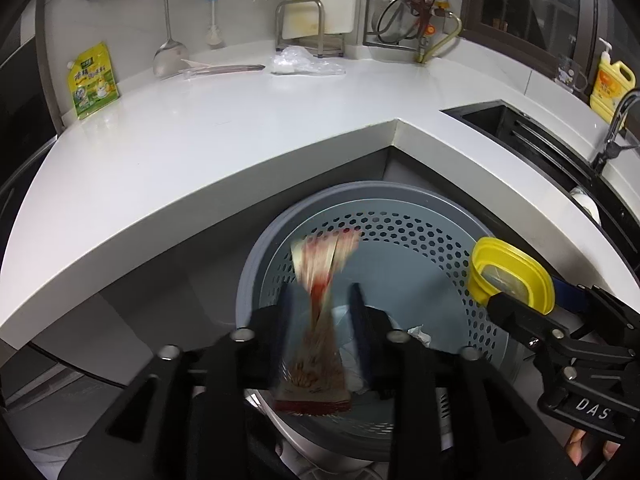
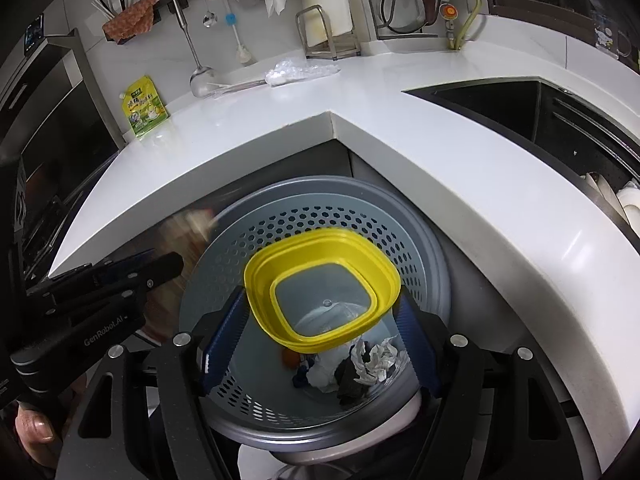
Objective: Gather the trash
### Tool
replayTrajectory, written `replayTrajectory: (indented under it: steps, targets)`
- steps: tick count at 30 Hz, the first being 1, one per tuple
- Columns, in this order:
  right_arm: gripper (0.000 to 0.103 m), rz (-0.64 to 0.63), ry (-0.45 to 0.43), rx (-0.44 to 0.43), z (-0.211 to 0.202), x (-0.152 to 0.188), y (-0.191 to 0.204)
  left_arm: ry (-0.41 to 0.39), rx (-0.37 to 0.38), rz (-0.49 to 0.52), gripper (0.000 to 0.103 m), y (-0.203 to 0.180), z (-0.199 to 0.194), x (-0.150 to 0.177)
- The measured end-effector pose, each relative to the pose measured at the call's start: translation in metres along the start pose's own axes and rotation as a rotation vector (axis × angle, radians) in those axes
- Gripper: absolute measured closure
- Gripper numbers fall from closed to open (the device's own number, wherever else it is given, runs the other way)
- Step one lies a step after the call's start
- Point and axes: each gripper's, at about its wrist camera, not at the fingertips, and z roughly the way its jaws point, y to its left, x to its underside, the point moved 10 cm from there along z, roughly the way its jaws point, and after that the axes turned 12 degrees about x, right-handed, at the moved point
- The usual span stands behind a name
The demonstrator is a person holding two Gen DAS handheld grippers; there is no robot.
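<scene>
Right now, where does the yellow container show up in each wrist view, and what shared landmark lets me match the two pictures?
Left wrist view: the yellow container sits at the right edge, beside the bin, at the right hand-held gripper.
Right wrist view: it fills the centre, tilted above the bin's opening between the blue fingers.
Shared landmark: the grey perforated trash bin below the white counter's inner corner.
</scene>
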Motion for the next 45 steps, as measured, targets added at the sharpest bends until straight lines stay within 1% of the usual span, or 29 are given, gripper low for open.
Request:
replayTrajectory:
  steps: [2,4,6,10,13,17,20,22,25,27,30,37,40,42,45]
  targets:
    - [0.031,0.021,0.001,-0.003,0.000,-0.001,-0.003,-0.013,-0.011,-0.007,0.044,0.003,-0.002,-0.001]
    - [0.027,0.035,-0.002,-0.002,-0.001,-0.002,-0.007,-0.023,-0.017,-0.008,0.044,0.004,-0.004,-0.003]
    - [0.027,0.047,-0.006,0.000,-0.002,-0.004,-0.009,-0.024,-0.021,-0.009,0.040,0.006,-0.005,-0.003]
    - [0.027,0.043,-0.012,-0.005,-0.004,-0.004,-0.007,-0.023,-0.022,-0.010,0.039,0.006,-0.005,-0.003]
    - [0.027,0.037,-0.013,-0.008,-0.005,-0.004,-0.004,-0.025,-0.022,-0.011,0.036,0.006,-0.005,-0.004]
    - [0.027,0.038,-0.015,-0.011,-0.006,-0.005,-0.004,-0.032,-0.026,-0.012,0.034,0.007,-0.007,-0.004]
    - [0.027,0.039,-0.014,-0.014,-0.005,-0.005,-0.004,-0.030,-0.015,-0.013,0.034,0.007,-0.008,-0.004]
    - [0.027,0.038,-0.014,-0.015,-0.005,-0.005,-0.003,-0.032,-0.016,-0.011,0.031,0.007,-0.009,-0.005]
    - [0.027,0.039,-0.019,-0.018,-0.006,-0.006,-0.004,-0.045,-0.018,-0.005,0.024,0.008,-0.013,-0.007]
    - [0.027,0.038,-0.023,-0.019,-0.007,-0.006,-0.003,-0.059,-0.021,-0.001,0.016,0.009,-0.016,-0.009]
    - [0.026,0.042,-0.029,-0.021,-0.007,-0.007,-0.002,-0.086,-0.018,-0.003,0.010,0.011,-0.021,-0.013]
    - [0.025,0.033,-0.051,-0.024,-0.008,-0.013,0.002,-0.102,-0.045,0.014,0.007,0.020,-0.030,-0.019]
    - [0.024,0.028,-0.065,-0.030,-0.009,-0.018,0.006,-0.106,-0.034,0.008,0.007,0.023,-0.032,-0.023]
    - [0.024,0.032,-0.066,-0.048,-0.009,-0.023,0.008,-0.109,-0.022,-0.002,0.007,0.026,-0.034,-0.026]
    - [0.024,0.031,-0.080,-0.054,-0.011,-0.034,0.010,-0.120,-0.021,-0.010,0.007,0.030,-0.038,-0.034]
